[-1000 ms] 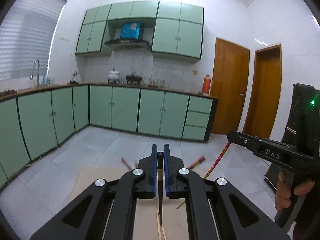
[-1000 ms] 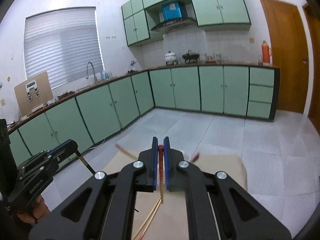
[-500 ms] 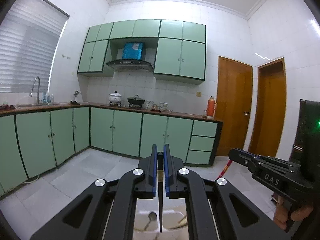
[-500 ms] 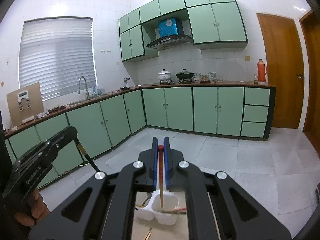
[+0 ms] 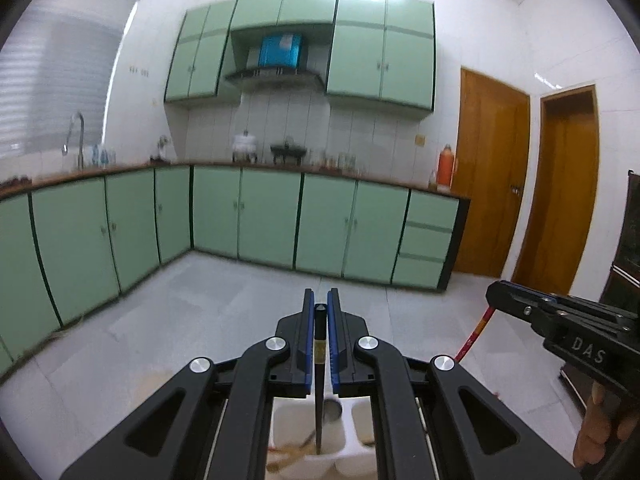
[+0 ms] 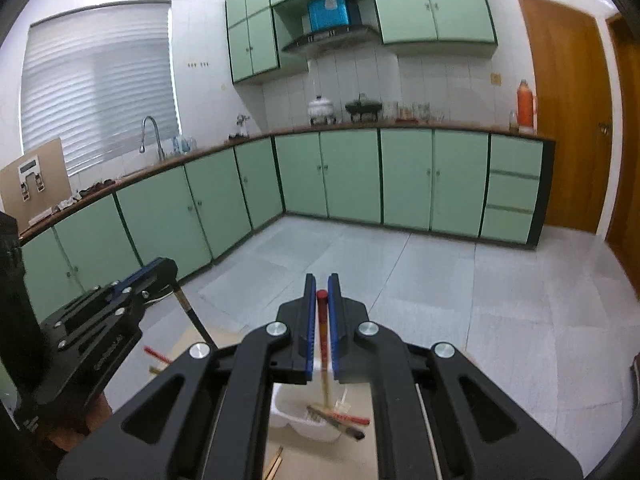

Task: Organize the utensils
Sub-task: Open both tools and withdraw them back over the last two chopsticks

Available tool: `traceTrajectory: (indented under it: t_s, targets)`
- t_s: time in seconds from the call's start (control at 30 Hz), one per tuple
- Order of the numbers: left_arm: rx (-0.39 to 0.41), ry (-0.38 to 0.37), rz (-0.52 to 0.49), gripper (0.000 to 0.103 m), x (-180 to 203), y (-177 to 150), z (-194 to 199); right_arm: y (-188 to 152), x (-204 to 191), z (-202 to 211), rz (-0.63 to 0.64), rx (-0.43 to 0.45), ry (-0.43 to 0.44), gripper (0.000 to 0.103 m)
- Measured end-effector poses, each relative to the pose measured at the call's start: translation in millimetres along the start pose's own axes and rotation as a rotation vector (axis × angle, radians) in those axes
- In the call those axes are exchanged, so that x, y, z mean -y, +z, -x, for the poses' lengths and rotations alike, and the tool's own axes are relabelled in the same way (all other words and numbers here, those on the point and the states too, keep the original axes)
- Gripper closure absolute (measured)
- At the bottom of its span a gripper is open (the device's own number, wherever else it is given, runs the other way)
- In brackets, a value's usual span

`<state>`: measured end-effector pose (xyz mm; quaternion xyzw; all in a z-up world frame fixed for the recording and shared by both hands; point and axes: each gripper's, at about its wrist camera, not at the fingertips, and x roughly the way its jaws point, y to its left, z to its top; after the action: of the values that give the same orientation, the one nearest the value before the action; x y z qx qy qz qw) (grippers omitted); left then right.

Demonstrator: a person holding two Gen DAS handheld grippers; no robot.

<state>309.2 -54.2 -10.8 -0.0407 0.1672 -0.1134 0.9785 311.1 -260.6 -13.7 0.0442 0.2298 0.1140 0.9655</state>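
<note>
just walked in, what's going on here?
A person is sorting utensils with a handheld gripper in each hand. The left gripper is shut on a black chopstick, the right gripper on a red-topped chopstick. Both sticks hang tip-down over a white divided tray on a cardboard-covered table. The tray already holds a few chopsticks; a red one lies loose on the table. Neither held stick is released yet.

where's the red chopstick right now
The red chopstick is clamped upright in the right gripper, its lower tip hanging over the white plastic divided utensil tray.
</note>
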Motion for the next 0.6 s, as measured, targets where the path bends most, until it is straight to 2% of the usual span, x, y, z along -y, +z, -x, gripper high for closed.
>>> traceTrajectory:
  t_s: [0.13, 0.3, 0.33, 0.4, 0.43, 0.5, 0.53, 0.6]
  targets:
    - [-0.008, -0.005, 0.007, 0.091, -3, -9, 13, -11, 3, 5, -0.031, -0.004, 0.000, 0.090]
    - [0.021, -0.016, 0.001, 0.074, -4, -6, 39, -17, 6, 30, -0.063, 0.046, -0.013, 0.064]
    - [0.027, -0.016, -0.001, 0.071, -4, -6, 46, -19, 7, 36, -0.065, 0.055, -0.017, 0.062]
    - [0.037, -0.023, -0.003, 0.065, -4, -7, 60, -25, 7, 51, -0.070, 0.078, -0.024, 0.047]
    - [0.035, -0.025, -0.007, 0.062, -3, -9, 68, -27, 8, 57, -0.072, 0.085, -0.029, 0.044]
    - [0.035, -0.024, -0.012, 0.051, -2, -15, 81, -39, 8, 71, -0.074, 0.100, -0.045, 0.031]
    - [0.031, -0.023, -0.019, 0.048, -2, -21, 90, -46, 7, 79, -0.077, 0.107, -0.059, 0.029]
    - [0.012, -0.024, -0.023, 0.045, -2, -33, 101, -62, 6, 92, -0.086, 0.116, -0.074, 0.018]
